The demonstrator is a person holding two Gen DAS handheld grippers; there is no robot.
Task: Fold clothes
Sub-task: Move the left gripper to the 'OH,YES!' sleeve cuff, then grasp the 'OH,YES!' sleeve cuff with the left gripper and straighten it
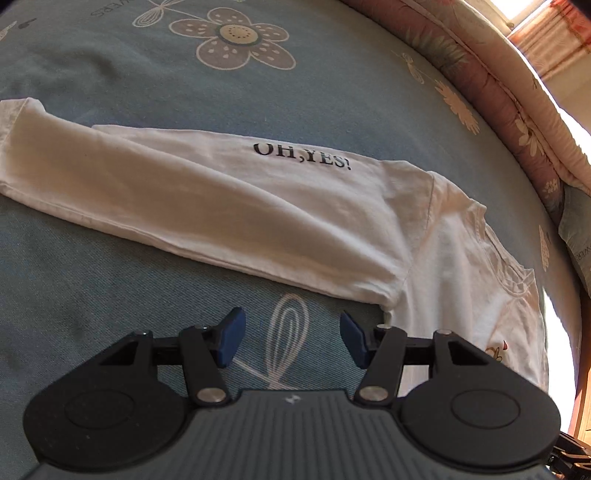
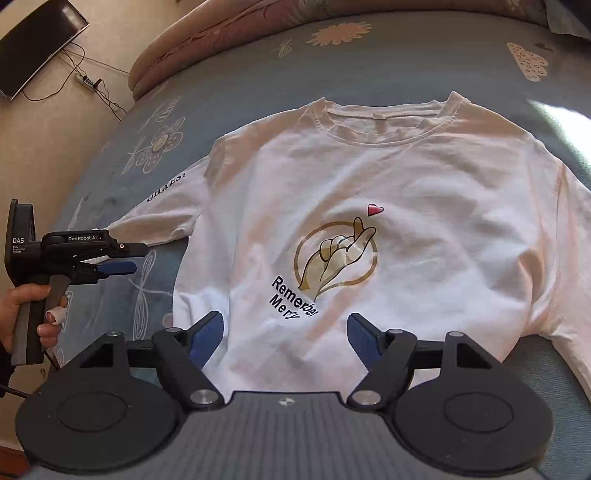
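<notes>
A white long-sleeved shirt point(image 2: 369, 177) lies flat, front up, on a blue bedspread point(image 2: 240, 81), with a finger-heart print and "Remember Me" lettering. Its sleeve with "OH,YES!" point(image 1: 221, 184) stretches out sideways in the left wrist view. My left gripper point(image 1: 290, 341) is open and empty, just short of the armpit seam; it also shows in the right wrist view point(image 2: 122, 264), beside the sleeve. My right gripper point(image 2: 286, 339) is open and empty, hovering over the shirt's lower front.
A pink floral quilt point(image 1: 498, 92) is bunched along the bed's far side. A dark monitor point(image 2: 37, 44) and a power strip with cables point(image 2: 86, 79) are on the floor beyond the bed. A sunlit curtain point(image 1: 554, 33) hangs at the back.
</notes>
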